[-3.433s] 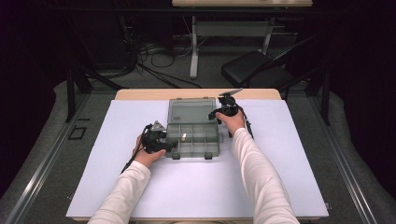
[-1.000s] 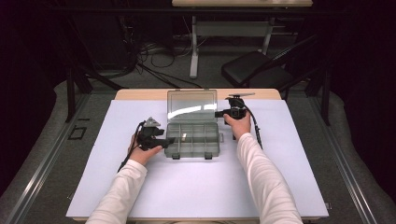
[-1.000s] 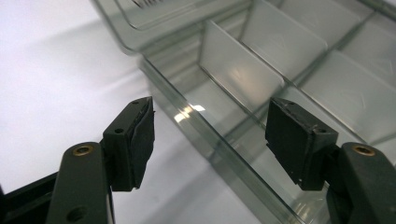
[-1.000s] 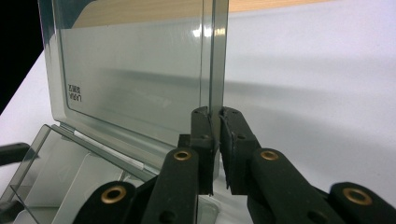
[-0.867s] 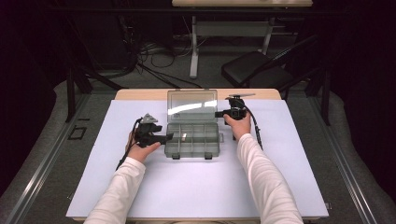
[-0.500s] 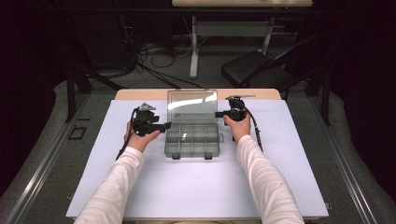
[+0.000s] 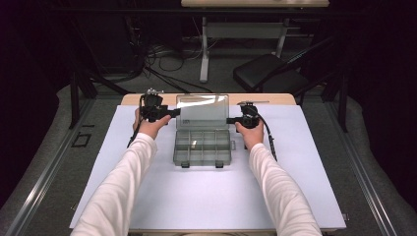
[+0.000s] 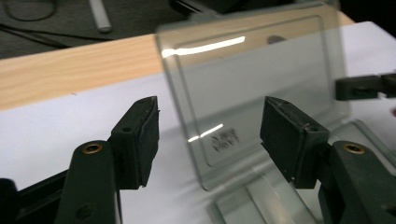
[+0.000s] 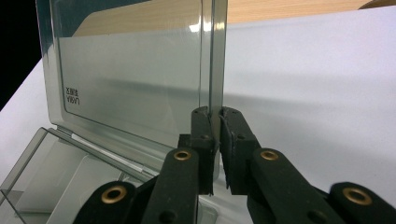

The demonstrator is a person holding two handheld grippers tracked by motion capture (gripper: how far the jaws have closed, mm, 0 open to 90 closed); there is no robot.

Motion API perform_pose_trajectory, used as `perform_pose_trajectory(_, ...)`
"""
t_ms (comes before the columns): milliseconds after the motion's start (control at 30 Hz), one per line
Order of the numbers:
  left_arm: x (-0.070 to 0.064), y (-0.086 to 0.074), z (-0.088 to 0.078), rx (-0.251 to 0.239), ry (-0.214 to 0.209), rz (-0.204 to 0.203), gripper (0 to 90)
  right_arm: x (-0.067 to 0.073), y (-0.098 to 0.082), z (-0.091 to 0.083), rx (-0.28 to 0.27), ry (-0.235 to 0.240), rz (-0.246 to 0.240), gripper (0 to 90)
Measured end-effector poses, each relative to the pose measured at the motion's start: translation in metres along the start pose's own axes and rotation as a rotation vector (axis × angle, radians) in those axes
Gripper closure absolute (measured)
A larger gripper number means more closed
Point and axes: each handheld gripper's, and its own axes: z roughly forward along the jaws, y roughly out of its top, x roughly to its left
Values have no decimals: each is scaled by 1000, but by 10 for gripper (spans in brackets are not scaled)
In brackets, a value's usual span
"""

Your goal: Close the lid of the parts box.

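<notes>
A clear plastic organiser box (image 7: 202, 146) sits near the middle of a white sheet (image 7: 206, 196) on the desk (image 7: 147, 100), its divided tray flat and its see-through lid (image 7: 202, 111) standing upright at the far edge, hinged open. The right hand-held gripper (image 7: 230, 120) is at the lid's right edge, and in the right gripper view its two black jaws are pressed together on that edge, pinching the thin lid (image 9: 140, 84) between the pads (image 9: 201, 135). The left hand-held gripper (image 7: 176, 113) hovers at the lid's left edge, raised above the sheet and pointing toward the lid. In the left gripper view its jaws are spread, having just been closing a little, with the lid's near edge (image 8: 252, 93) standing beyond and between them, not touched by either pad (image 8: 285, 135). The tip of the right hand-held gripper (image 8: 364, 87) shows at the far side of the lid in that view. Each gripper is held in a hand, with white sleeves (image 7: 118, 191) reaching in from the near side of the desk. A small pale item (image 7: 193, 144) lies in one middle compartment of the tray; what it is cannot be told
</notes>
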Motion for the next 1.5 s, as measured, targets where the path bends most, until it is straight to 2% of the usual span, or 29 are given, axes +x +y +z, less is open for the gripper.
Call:
perform_pose_trajectory(200,7,18,6,-8,55,-20,420,-1,-1,0,-6,2,-6,845)
perform_pose_trajectory(300,8,27,10,4,65,-29,446,-1,0,0,-5,2,-6,845)
perform_pose_trajectory(333,8,29,12,6,70,-44,453,0,0,0,-3,1,-9,845)
perform_pose_trajectory(433,7,34,15,17,51,-50,455,0,-1,0,-6,0,-6,845)
perform_pose_trajectory(467,7,35,17,23,42,-38,455,0,-1,0,-5,0,-6,845)
perform_pose_trajectory(567,7,39,23,36,57,-16,455,0,-1,0,-7,0,-7,845)
perform_pose_trajectory(633,8,39,27,43,42,-14,455,0,-1,-1,-7,-2,-9,845)
perform_pose_trajectory(700,10,39,31,43,42,-31,456,0,-1,-1,-3,-4,-15,845)
perform_pose_trajectory(800,15,36,37,53,12,-90,470,0,-1,-1,-3,-4,-16,845)
perform_pose_trajectory(933,18,33,42,70,-8,-119,474,0,-1,0,-12,3,-20,845)
perform_pose_trajectory(1167,18,31,50,98,-36,-126,474,-1,-1,0,-12,5,-15,845)
perform_pose_trajectory(1500,19,29,56,100,-56,-150,483,-1,-1,0,-13,5,-24,844)
